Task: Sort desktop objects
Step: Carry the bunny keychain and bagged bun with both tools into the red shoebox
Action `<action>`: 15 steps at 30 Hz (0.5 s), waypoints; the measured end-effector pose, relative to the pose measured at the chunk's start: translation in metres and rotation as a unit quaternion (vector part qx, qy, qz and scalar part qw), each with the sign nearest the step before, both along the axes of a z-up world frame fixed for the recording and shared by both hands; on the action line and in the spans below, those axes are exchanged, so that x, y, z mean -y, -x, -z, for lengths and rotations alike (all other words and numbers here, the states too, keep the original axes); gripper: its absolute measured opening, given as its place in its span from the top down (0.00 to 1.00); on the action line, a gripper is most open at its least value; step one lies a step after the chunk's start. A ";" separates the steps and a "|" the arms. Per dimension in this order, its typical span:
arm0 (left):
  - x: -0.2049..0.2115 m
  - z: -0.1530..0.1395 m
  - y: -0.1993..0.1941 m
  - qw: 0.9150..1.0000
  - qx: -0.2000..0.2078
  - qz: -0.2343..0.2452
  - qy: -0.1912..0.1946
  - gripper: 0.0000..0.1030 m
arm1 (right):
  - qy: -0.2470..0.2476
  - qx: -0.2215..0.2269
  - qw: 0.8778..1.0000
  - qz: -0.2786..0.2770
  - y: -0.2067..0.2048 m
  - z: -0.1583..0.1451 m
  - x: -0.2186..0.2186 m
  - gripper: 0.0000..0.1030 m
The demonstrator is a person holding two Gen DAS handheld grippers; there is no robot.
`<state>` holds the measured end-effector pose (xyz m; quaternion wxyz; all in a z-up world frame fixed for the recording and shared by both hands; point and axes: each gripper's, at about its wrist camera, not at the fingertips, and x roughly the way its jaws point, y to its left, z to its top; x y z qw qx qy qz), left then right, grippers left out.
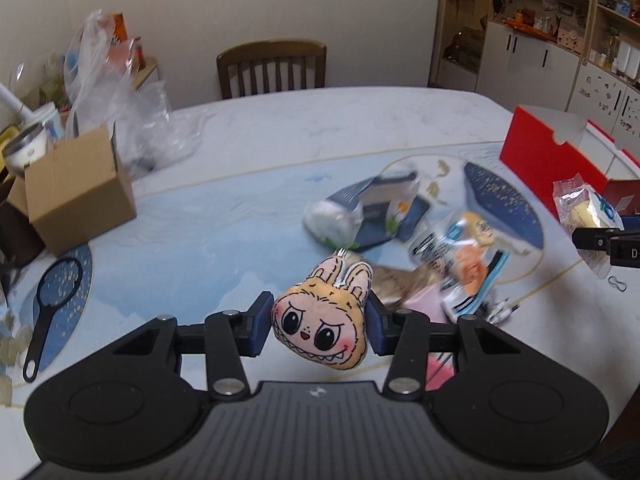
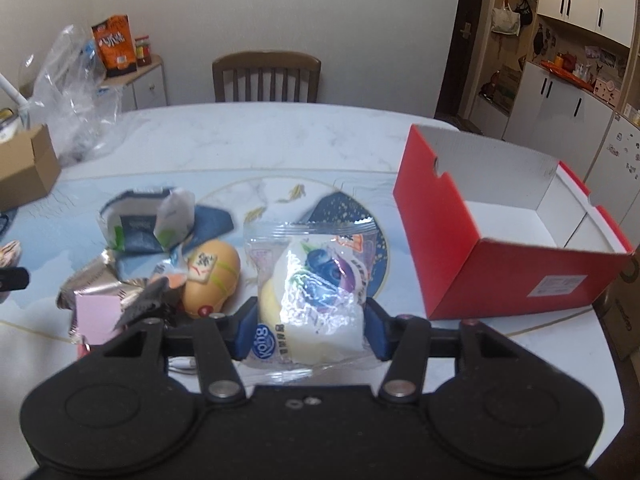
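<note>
My left gripper [image 1: 320, 328] is shut on a yellow plush monster head with rabbit ears [image 1: 324, 316] and holds it above the table. My right gripper [image 2: 310, 328] is shut on a clear bag with a blueberry bun [image 2: 310, 292], held above the table; the bag also shows at the right edge of the left wrist view [image 1: 586, 210]. An open red box [image 2: 500, 236] with a white inside stands to the right. A pile of snack packets [image 1: 464, 256], a blue-white pouch [image 2: 152, 224] and a tan egg-shaped toy [image 2: 212, 276] lie mid-table.
A cardboard box [image 1: 80, 196] and clear plastic bags [image 1: 120, 108] stand at the left. A black-framed magnifier [image 1: 52, 296] lies front left. A wooden chair [image 1: 272, 68] stands behind the table. Cabinets [image 2: 560, 80] line the right wall.
</note>
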<state>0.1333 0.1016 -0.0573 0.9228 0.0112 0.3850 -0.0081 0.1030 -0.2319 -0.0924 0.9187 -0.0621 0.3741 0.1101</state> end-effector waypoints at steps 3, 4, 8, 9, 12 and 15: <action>0.018 -0.012 -0.005 1.000 0.010 0.007 0.000 0.56 | -0.010 0.004 1.000 -0.005 0.002 -0.011 0.012 0.49; 0.026 -0.015 -0.007 1.000 0.012 0.011 0.000 0.56 | -0.012 0.005 1.000 -0.007 0.001 -0.014 0.016 0.49; 0.058 -0.027 -0.016 0.999 0.020 0.025 0.000 0.56 | -0.014 0.008 1.000 -0.016 -0.001 -0.027 0.034 0.48; 0.066 -0.029 -0.018 0.999 0.022 0.027 0.000 0.56 | -0.014 0.010 1.000 -0.018 -0.003 -0.029 0.038 0.49; 0.092 -0.037 -0.027 0.999 0.026 0.034 0.003 0.56 | -0.020 0.014 0.999 -0.021 -0.008 -0.037 0.054 0.49; 0.118 -0.044 -0.037 0.999 0.033 0.039 0.003 0.56 | -0.024 0.020 0.999 -0.023 -0.013 -0.043 0.070 0.49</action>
